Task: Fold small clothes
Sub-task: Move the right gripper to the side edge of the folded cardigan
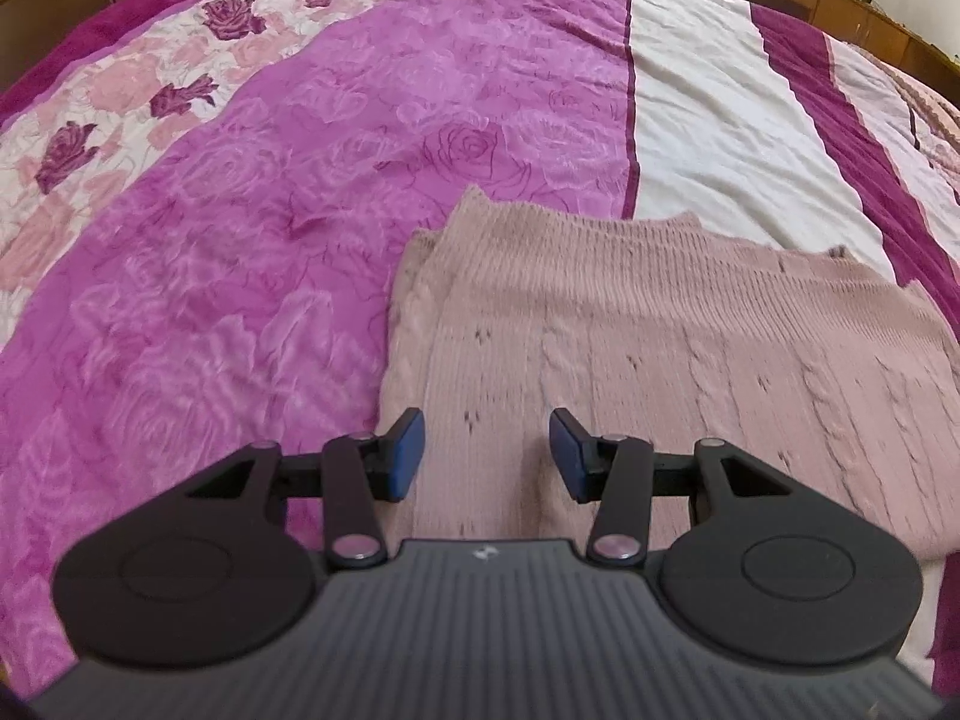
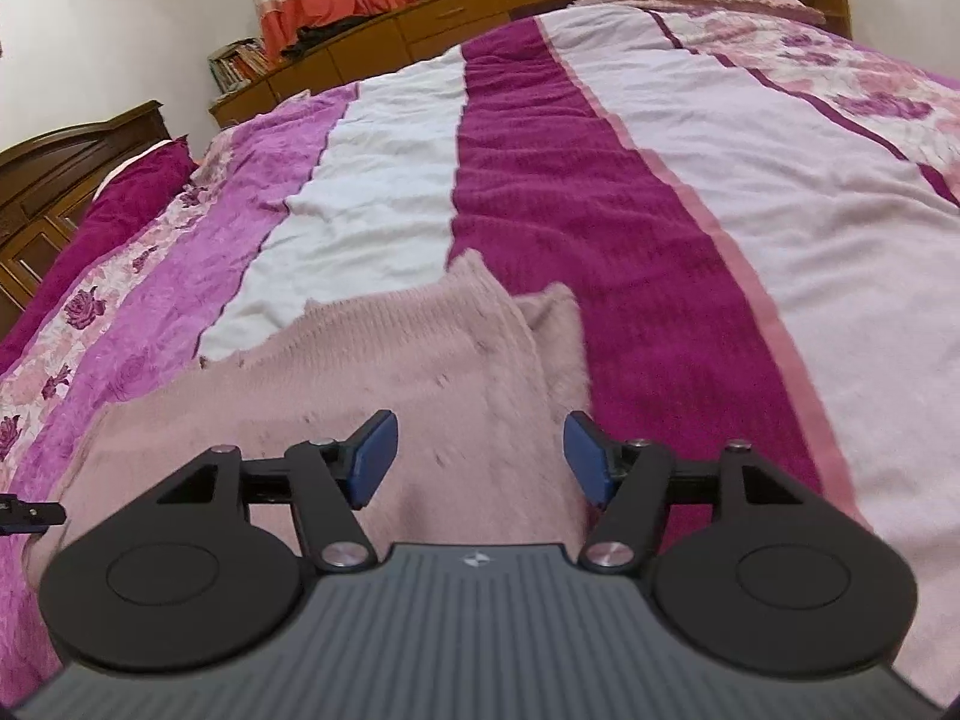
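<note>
Sweater (image 1: 630,324) partly folded on the bed (image 1: 240,240), lower right of frame.
Left gripper (image 1: 487,456) and right gripper (image 2: 480,459) both gape empty; further folds probably remain.

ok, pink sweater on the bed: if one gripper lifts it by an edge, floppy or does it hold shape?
Probably floppy: the sweater is soft cable knit lying in loose folded layers, so lifted edges should sag and layers may slide apart. Likely not slippery; the fuzzy knit should catch on the pads. The plush bedspread may drag it when pushed.
</note>
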A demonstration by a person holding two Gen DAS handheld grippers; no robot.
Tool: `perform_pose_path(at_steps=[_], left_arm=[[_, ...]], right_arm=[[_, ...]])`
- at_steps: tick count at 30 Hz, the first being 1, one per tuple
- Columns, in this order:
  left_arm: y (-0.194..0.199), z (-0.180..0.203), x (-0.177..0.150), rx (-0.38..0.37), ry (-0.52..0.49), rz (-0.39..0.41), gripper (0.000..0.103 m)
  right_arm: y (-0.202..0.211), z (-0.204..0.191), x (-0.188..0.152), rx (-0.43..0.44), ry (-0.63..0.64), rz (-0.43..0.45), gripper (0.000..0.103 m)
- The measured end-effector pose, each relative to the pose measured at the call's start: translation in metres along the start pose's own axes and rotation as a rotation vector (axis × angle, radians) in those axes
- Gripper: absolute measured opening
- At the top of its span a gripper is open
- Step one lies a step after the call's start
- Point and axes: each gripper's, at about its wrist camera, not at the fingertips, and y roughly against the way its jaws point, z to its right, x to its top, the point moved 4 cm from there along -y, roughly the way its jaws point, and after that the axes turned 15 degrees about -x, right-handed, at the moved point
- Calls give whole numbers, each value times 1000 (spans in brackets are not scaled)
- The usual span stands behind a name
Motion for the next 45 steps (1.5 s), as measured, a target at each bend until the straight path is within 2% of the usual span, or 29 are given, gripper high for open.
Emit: perform_pose_path(at_steps=[8,16,23,27,30,33,39,42,45], left_arm=[[20,10,-20,19,-11,0,48],[23,13,-38,19,1,-30,48],[18,17,-46,28,8,-55,48],[17,18,-47,29,11,-60,48],[16,18,-47,31,13,-68,48],[15,17,-48,33,14,-72,48],[13,18,-49,34,10,-78,48],[12,19,-50,34,11,-82,48],[11,19,-51,35,9,-86,48]], right_arm=[[-1,28,-25,6,-85,-69,70],[-13,23,-38,129,-178,-119,71],[-15,23,-39,158,-214,-111,72],[-10,26,-36,213,-263,-89,59],[-10,29,-35,229,-294,-80,58],[-17,29,-37,202,-288,-104,59],[-24,26,-42,186,-263,-92,59],[-25,29,-43,178,-254,-83,47],[-28,35,-45,194,-287,-89,44]])
